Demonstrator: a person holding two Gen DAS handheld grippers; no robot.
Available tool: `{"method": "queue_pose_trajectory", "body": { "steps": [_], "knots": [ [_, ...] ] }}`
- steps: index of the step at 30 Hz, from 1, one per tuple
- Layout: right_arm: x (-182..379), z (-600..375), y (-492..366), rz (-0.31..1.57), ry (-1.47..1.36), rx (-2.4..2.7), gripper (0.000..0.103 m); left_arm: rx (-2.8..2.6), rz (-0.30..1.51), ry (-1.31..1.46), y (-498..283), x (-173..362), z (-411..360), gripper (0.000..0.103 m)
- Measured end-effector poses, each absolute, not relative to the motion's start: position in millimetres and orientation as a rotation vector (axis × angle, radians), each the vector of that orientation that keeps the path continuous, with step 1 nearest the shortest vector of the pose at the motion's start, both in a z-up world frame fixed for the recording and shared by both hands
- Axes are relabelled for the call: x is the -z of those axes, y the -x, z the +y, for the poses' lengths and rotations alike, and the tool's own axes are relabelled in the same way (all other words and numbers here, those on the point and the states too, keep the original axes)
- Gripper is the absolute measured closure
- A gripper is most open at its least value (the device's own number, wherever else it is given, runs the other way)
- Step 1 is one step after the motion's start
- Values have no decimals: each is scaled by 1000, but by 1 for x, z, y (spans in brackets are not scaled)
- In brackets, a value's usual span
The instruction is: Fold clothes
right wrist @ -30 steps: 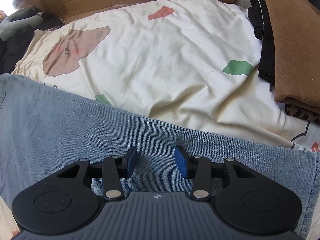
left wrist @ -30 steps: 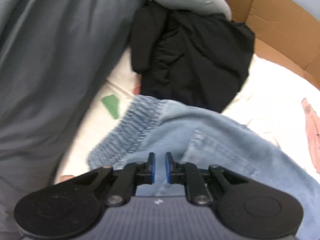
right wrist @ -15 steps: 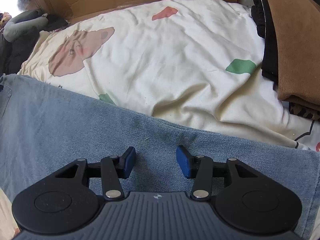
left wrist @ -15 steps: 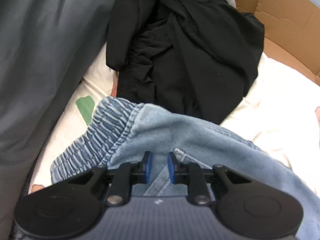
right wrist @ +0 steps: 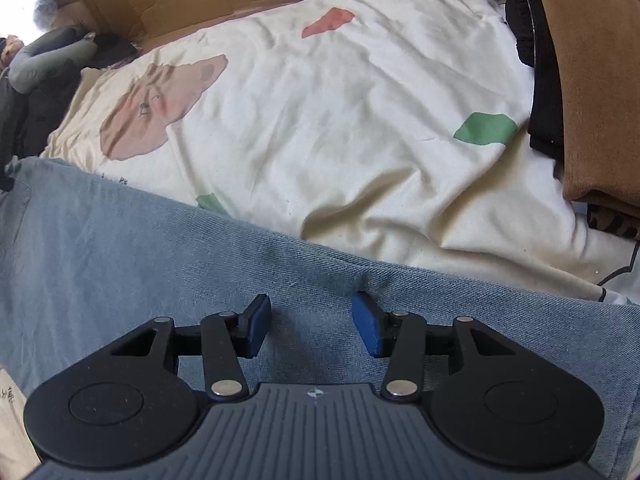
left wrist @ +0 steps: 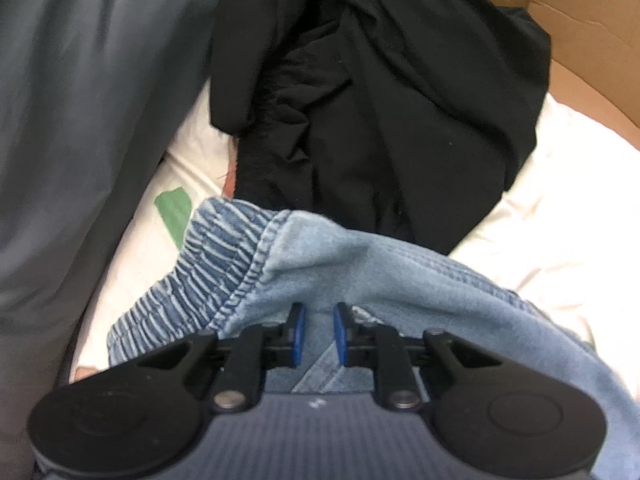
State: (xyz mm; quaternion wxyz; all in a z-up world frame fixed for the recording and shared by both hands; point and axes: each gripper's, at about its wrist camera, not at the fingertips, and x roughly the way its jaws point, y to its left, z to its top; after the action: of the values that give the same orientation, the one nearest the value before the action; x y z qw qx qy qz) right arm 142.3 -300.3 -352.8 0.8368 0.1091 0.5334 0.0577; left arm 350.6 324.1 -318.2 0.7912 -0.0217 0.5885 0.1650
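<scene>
Left claw (left wrist: 319, 334) clamps the jeans (left wrist: 360, 264) beside the elastic waistband (left wrist: 208, 276); right claw (right wrist: 311, 326) spread wide above the jeans' leg (right wrist: 120, 264)

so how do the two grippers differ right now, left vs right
The left gripper has its fingers drawn close, with a narrow gap and denim between them; the right gripper stands wide open. The left sits at the gathered waistband of the jeans; the right is over flat denim. Both have blue pads and point over the jeans.
</scene>
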Motion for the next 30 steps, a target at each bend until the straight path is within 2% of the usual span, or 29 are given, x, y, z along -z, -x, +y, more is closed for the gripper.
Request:
{"method": "queue_pose_trajectory", "body": {
  "steps": [2, 4, 5, 6, 9, 15, 21, 28, 30],
  "knots": [
    [352, -294, -145, 1146, -213, -111, 48, -393, 1289, 47, -351, 310, 322, 78],
    [352, -293, -150, 1173, -211, -117, 46, -414, 1285, 50, -348, 300, 318, 62],
    [351, -294, -153, 1187, -215, -124, 42, -420, 1277, 54, -346, 295, 316, 48],
    [351, -295, -155, 1193, -228, -136, 39, -419, 1264, 56, -343, 290, 313, 42],
    [351, -297, -156, 1193, -248, -159, 34, -403, 1234, 62, -335, 277, 307, 41],
    [335, -295, -149, 1129, -272, -157, 34, -434, 1185, 151, -297, 230, 294, 40],
    [274, -310, -140, 1012, -336, -154, 34, -334, 1072, 170, -257, 154, 279, 30],
    [204, -333, -121, 932, -341, -138, 34, -283, 1012, 199, -217, 99, 268, 29],
    [188, -339, -115, 914, -350, -125, 34, -271, 1003, 187, -206, 86, 263, 24]
  ]
}}
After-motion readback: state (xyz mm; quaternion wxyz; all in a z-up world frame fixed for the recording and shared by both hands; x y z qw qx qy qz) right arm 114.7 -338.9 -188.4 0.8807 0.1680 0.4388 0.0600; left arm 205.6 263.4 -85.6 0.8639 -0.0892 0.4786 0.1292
